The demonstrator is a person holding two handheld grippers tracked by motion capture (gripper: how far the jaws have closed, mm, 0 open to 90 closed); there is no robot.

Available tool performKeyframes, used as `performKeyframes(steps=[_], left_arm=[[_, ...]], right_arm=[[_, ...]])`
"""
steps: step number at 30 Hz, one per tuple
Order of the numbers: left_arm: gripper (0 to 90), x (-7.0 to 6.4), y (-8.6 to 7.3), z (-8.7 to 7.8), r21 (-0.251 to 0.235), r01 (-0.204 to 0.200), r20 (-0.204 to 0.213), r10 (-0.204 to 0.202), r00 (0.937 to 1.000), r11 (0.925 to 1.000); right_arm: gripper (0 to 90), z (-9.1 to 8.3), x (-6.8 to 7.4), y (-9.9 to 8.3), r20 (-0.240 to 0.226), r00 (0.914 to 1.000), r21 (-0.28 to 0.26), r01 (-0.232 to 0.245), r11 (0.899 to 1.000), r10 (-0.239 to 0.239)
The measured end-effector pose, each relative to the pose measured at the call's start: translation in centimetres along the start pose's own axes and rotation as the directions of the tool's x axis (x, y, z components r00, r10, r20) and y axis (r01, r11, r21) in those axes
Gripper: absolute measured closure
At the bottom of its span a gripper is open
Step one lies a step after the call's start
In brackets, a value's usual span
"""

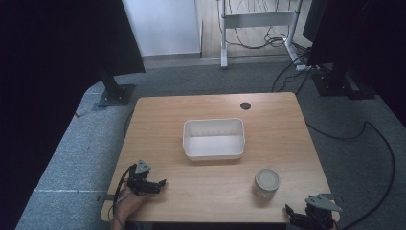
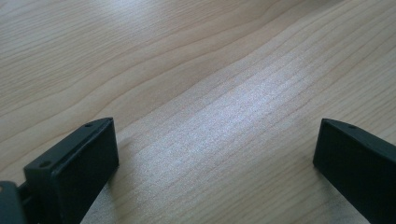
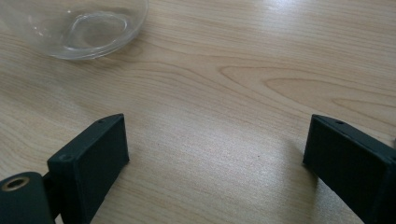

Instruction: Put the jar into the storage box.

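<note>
A wooden table (image 1: 282,124) is sitting on a grey floor. A white tub (image 1: 213,139) is sitting near the middle of the table, with its open top facing up. A small glass jar (image 1: 266,182) is standing on the table, nearer the person than the tub and off to the right.

The left gripper (image 1: 162,182) is resting at the near left edge of the table, and a hand (image 1: 125,203) is holding it from below. The right gripper (image 1: 289,211) is sitting at the near right corner, close to the jar but not touching it.

The left gripper view is looking down at bare wood. Its two black jaws are standing wide apart and holding nothing.

The right gripper view is showing the see-through bottom of the jar (image 3: 74,28) at the top left. Its jaws are also wide apart, with just wood between them.
</note>
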State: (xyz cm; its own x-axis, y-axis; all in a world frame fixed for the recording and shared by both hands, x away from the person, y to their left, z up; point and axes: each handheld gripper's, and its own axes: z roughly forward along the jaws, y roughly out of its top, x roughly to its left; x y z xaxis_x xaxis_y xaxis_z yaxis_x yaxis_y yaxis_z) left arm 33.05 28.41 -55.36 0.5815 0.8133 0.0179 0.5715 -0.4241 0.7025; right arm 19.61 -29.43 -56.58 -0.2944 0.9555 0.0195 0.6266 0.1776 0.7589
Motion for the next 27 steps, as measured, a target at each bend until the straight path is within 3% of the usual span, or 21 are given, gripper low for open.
performKeyframes(steps=[27], left_arm=[[0.0, -0.01, 0.00, 0.00, 0.000, 0.005, -0.005, -0.005, 1.0000, 1.0000]], right_arm=[[2.4, -0.09, 0.05, -0.01, -0.006, 0.9999, 0.017, 0.008, 1.000, -0.008]])
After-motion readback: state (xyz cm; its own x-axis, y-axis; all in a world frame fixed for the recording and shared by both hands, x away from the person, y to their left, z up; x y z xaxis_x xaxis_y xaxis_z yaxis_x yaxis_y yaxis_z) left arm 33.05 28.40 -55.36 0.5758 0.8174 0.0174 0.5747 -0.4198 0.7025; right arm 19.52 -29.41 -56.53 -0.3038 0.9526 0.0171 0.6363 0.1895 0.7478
